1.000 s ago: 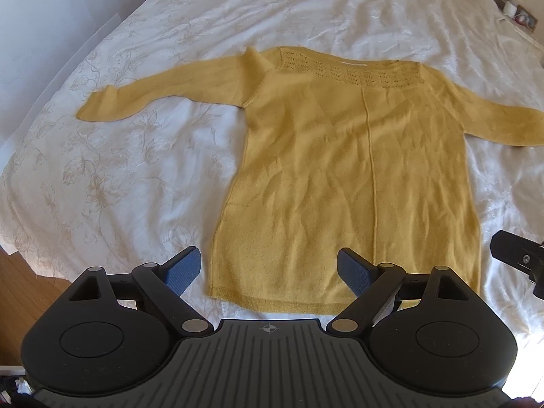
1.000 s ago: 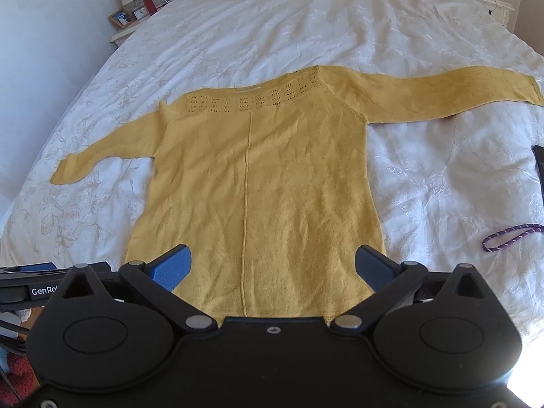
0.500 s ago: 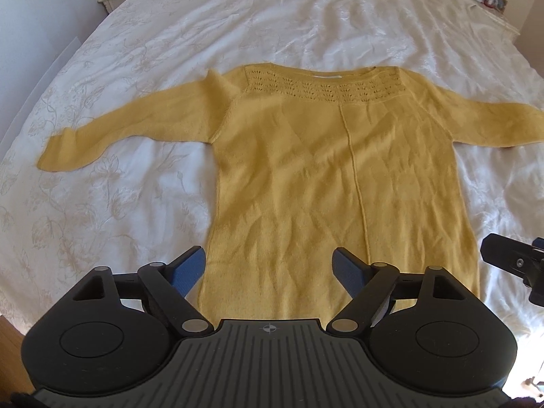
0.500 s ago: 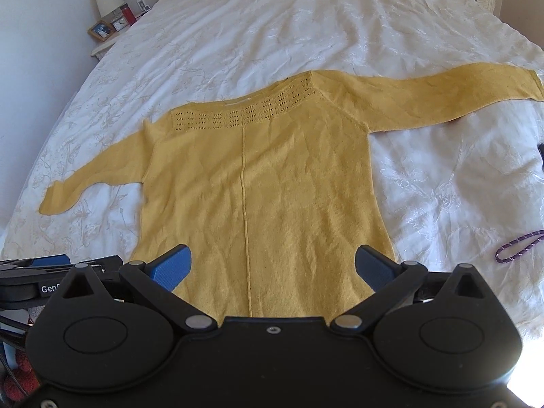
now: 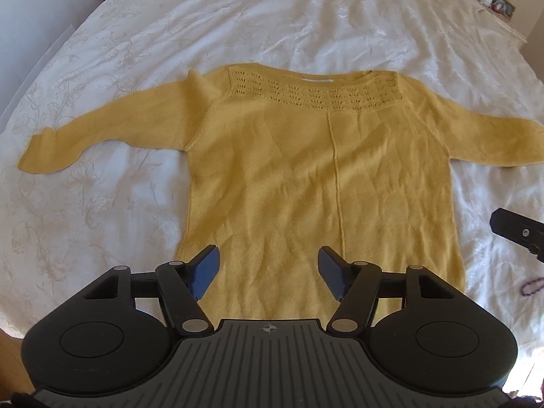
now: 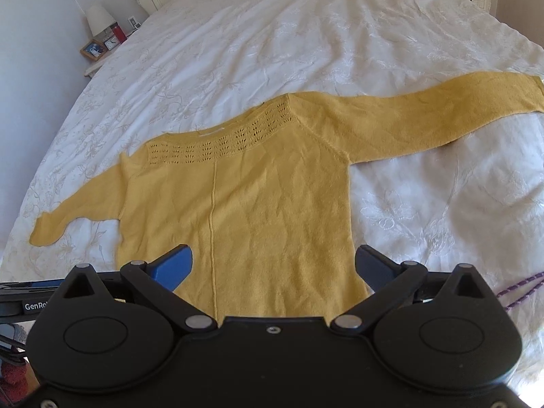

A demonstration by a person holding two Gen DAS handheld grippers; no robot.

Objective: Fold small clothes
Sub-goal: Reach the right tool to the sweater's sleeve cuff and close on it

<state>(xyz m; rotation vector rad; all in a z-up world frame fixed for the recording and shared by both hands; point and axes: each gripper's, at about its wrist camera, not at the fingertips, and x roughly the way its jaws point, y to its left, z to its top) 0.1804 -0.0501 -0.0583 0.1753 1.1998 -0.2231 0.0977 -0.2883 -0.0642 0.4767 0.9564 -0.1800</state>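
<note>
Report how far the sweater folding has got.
Done: the yellow sweater lies flat on the white bedspread, sleeves spread. In hand: left gripper and right gripper hover open above its hem, the left's jaws closing, gripping nothing. Left: every fold.

Left claw point(image 5: 268, 273) narrowing, right claw point(image 6: 273, 267) agape

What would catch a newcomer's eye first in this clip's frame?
A mustard-yellow knit sweater lies flat, sleeves spread, on a white embroidered bedspread. The open left gripper, its jaws just closing with nothing pinched, and the open right gripper hover over the hem. A purple cord lies right of it.
</note>
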